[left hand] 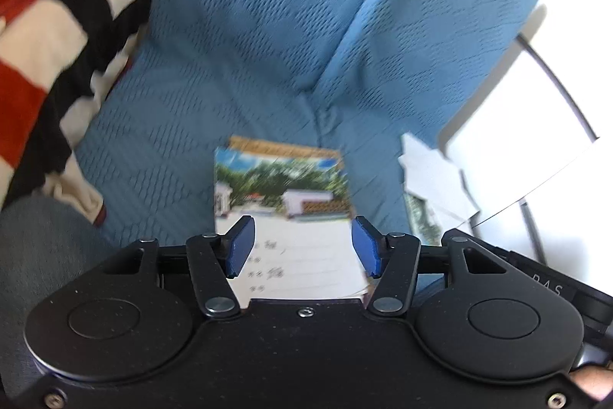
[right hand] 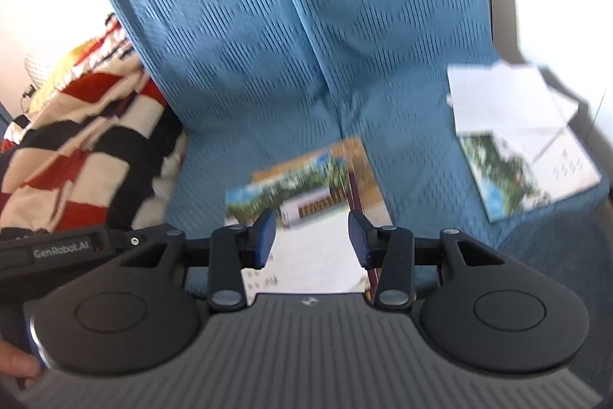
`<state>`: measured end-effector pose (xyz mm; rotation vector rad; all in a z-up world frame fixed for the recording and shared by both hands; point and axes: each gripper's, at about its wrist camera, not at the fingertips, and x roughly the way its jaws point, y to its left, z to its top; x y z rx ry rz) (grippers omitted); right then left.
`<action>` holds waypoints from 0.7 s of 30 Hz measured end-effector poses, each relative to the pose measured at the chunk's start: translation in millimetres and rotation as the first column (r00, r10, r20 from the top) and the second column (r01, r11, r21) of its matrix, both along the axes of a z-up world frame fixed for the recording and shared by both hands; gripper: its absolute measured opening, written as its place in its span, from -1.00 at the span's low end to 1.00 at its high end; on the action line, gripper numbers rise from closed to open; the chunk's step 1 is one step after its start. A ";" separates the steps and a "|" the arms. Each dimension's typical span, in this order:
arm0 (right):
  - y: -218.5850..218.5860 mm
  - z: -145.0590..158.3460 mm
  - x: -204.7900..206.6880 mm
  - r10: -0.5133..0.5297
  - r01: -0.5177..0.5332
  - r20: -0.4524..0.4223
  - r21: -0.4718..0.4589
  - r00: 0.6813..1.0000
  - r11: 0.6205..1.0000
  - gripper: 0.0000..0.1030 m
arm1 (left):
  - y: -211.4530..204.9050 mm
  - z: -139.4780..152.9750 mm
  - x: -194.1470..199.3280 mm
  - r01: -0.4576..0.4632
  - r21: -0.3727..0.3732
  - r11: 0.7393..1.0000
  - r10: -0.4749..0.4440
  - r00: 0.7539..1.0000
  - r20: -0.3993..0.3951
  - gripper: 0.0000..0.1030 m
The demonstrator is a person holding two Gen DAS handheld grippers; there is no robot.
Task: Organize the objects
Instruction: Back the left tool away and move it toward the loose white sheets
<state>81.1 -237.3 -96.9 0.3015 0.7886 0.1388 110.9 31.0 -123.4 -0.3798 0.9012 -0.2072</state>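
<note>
**Both grippers open above the booklet stack**

Your left gripper has its blue pads apart, with nothing pressed between them. The booklet stack lies flat on the blue sofa beneath it, seen through the gap, and the pads do not touch it. The top booklet shows a photo of trees and a white wall, with lined white space below; a brown-edged one pokes out from under its far side.

Your right gripper also has its fingers apart and holds nothing. From this view the stack sits on the sofa seat under the gap, and a thin dark strip runs along its right side; what that strip is you cannot tell.

Right of the stack, well apart from it, a second pile of white sheets and a similar booklet lies near the sofa's edge. Left of the stack, a striped red, black and cream cloth is heaped against the backrest.
</note>
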 end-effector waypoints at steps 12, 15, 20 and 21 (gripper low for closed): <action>-10.8 45.3 -31.7 -0.006 0.012 0.136 -0.038 0.991 0.999 -0.13 | -17.6 50.1 -31.1 0.043 0.020 0.999 -0.045 0.992 0.115 0.13; -13.4 53.0 -42.3 -0.010 0.017 0.157 -0.048 0.988 0.999 -0.13 | -20.3 57.6 -39.1 0.051 0.026 0.998 -0.054 0.989 0.136 0.15; -16.9 64.8 -58.4 -0.009 0.025 0.194 -0.078 0.981 0.997 -0.13 | -28.0 71.5 -53.1 0.056 0.037 0.998 -0.061 0.981 0.182 0.24; -18.2 66.9 -61.0 -0.011 0.027 0.198 -0.079 0.980 0.996 -0.13 | -29.5 74.0 -55.5 0.058 0.037 0.998 -0.064 0.980 0.191 0.24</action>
